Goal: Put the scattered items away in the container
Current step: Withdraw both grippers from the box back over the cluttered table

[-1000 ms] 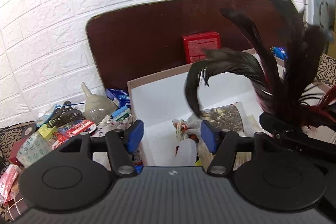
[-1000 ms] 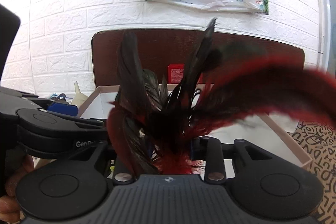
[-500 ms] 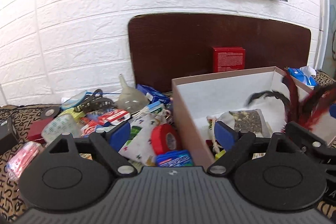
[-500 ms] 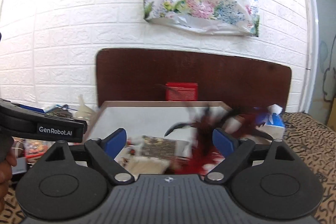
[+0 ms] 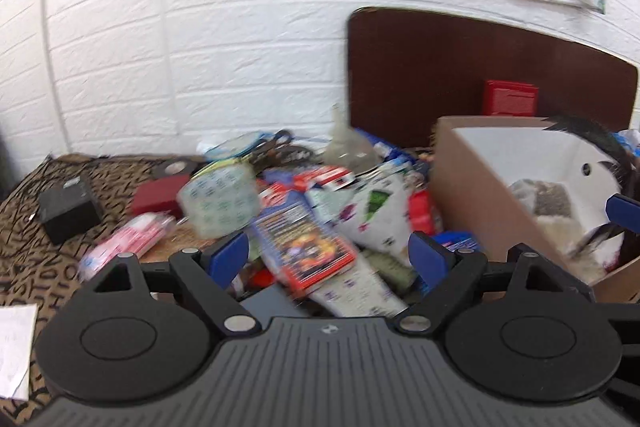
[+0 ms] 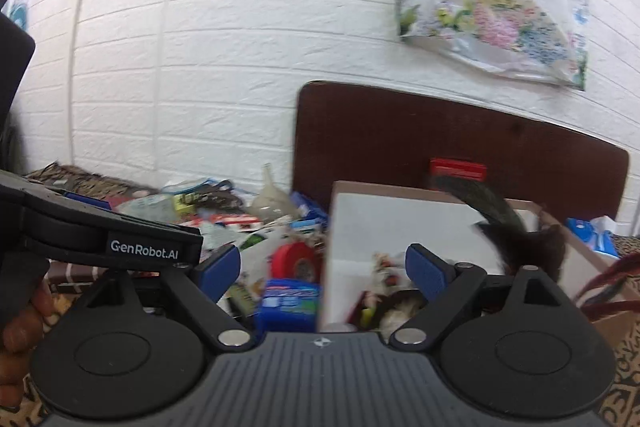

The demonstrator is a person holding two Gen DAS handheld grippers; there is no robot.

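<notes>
The cardboard box (image 5: pixel 464 183) with white inside walls stands on the right, and the black and red feather duster (image 5: pixel 588 135) lies in it. My left gripper (image 5: pixel 329 255) is open over the pile of scattered items, above a colourful flat packet (image 5: pixel 308 239) and a white patterned pouch (image 5: pixel 372 203), touching neither. My right gripper (image 6: pixel 322 269) is open with nothing between its fingers, at the box's left wall (image 6: pixel 400 223). Below it lie a red tape roll (image 6: pixel 298 261) and a blue packet (image 6: pixel 288 301). Dark feathers (image 6: pixel 520 239) stick out of the box.
A dark wooden headboard (image 5: pixel 420 67) with a red box (image 5: pixel 510 97) backs the container. Left of the pile lie a patterned tissue cube (image 5: pixel 220 199), a pink packet (image 5: pixel 132 235), a small red case (image 5: pixel 156 199) and a black box (image 5: pixel 68 207). A funnel (image 5: pixel 348 143) stands behind.
The right gripper opened and the feather duster dropped into the box. Both grippers swung left from over the box toward the pile. The left jaws widened.
</notes>
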